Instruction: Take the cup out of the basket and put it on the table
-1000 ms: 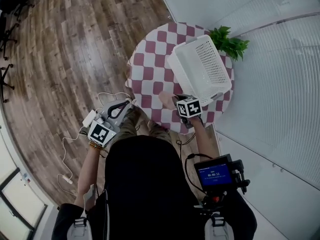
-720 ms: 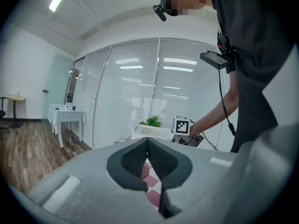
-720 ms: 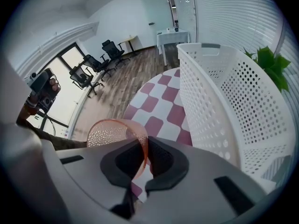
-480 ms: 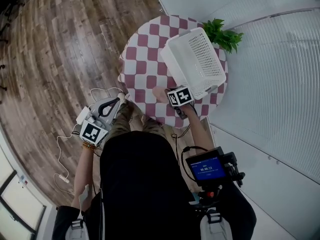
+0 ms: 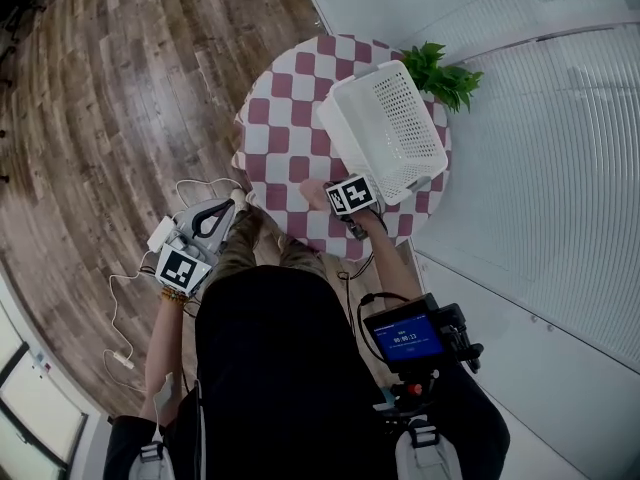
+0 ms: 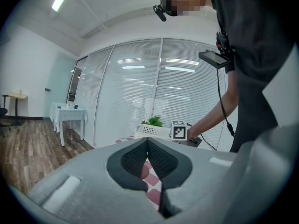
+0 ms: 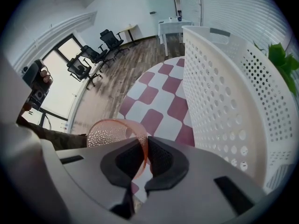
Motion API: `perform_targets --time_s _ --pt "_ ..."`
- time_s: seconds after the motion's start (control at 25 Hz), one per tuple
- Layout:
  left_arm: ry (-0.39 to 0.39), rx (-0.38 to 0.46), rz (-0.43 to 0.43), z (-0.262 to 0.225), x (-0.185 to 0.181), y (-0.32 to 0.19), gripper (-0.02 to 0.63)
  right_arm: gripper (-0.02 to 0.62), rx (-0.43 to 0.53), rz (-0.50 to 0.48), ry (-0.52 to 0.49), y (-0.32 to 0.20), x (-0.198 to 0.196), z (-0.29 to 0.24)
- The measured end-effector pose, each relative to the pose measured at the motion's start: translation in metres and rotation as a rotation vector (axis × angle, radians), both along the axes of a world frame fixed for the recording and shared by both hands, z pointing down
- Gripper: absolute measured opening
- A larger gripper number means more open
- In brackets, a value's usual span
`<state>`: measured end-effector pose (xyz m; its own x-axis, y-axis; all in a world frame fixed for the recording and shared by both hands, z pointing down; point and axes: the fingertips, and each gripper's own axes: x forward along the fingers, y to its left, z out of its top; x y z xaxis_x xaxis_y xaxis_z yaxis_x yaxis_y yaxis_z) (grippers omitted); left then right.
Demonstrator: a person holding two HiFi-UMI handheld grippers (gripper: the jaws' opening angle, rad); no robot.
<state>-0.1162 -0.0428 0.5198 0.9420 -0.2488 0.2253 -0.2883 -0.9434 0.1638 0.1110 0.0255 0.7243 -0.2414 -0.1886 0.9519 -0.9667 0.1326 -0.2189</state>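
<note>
A pink translucent cup [image 7: 112, 133] with a dimpled wall is outside the white basket [image 7: 233, 97]. My right gripper [image 7: 145, 141] is shut on its rim. In the head view the cup [image 5: 312, 194] hangs over the near part of the checkered round table [image 5: 285, 108], just left of the basket's [image 5: 385, 128] near corner. Whether the cup touches the cloth cannot be told. The right gripper's [image 5: 335, 200] marker cube sits beside it. My left gripper [image 5: 222, 208] is shut and empty, held off the table to the left over the floor; its pads [image 6: 159, 157] meet.
A green potted plant [image 5: 440, 73] stands at the table's far right behind the basket. A white cable [image 5: 125, 298] trails over the wooden floor at left. Glass walls with blinds run along the right. From the left gripper view the basket [image 6: 152, 131] is straight ahead.
The head view has shifted, so table and basket sit higher in the frame. My right gripper keeps the cup beside the basket's near corner. The left gripper stays low at left.
</note>
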Motion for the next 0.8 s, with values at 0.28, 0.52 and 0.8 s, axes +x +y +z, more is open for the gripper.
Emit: perform_targets --time_s 0.28,0.52,0.8 --pt "0.006 0.0 -0.003 0.0 -0.004 -0.008 0.005 0.02 -0.039 -0.008 0.013 0.0 0.0 0.007" --pt "0.002 0.001 -0.004 0.001 -0.008 -0.012 0.005 0.02 -0.069 -0.007 0.026 0.002 0.0 0.014" --pt "-0.004 -0.002 -0.011 0.007 -0.012 -0.011 0.005 0.02 -0.079 -0.029 0.034 0.001 -0.002 0.022"
